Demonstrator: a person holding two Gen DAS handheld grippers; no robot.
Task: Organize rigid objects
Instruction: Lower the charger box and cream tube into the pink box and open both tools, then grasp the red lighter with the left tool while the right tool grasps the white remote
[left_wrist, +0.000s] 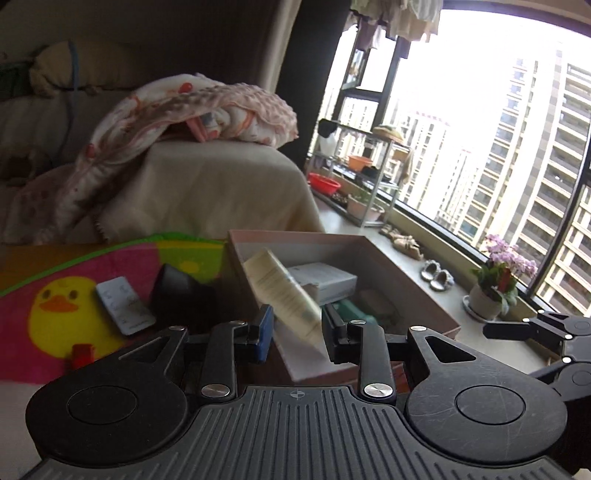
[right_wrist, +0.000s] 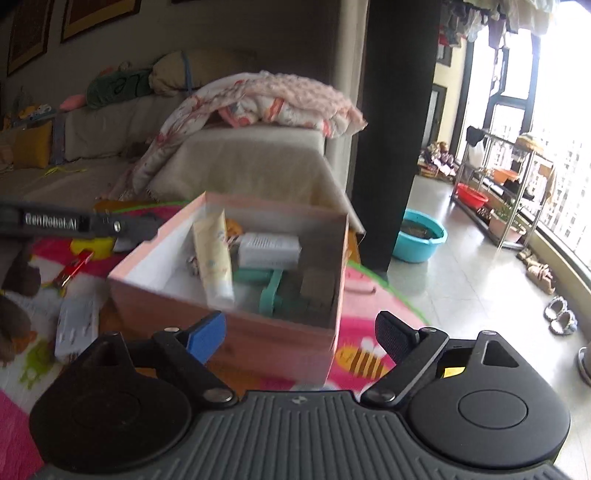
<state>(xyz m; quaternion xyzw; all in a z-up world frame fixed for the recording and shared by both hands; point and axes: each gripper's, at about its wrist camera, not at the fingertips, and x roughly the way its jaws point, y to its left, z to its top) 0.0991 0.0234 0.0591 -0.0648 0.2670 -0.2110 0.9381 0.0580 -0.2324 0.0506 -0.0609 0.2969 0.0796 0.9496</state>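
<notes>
Cream tube over the open pink box

The left gripper (left_wrist: 297, 332) has its jaws partly apart around the cap end of a pale yellow cream tube (left_wrist: 282, 291), blurred and tilted, whose body leans over the near wall of the pink cardboard box (left_wrist: 417, 291). Whether the pads touch it is unclear. Inside lie a white carton (left_wrist: 325, 282) and a teal plastic piece (right_wrist: 271, 291). The right gripper (right_wrist: 301, 330) stands wide and empty beside the box's near corner. A white remote (left_wrist: 123, 306) rests on the duck-print mat (left_wrist: 59, 306).
</notes>
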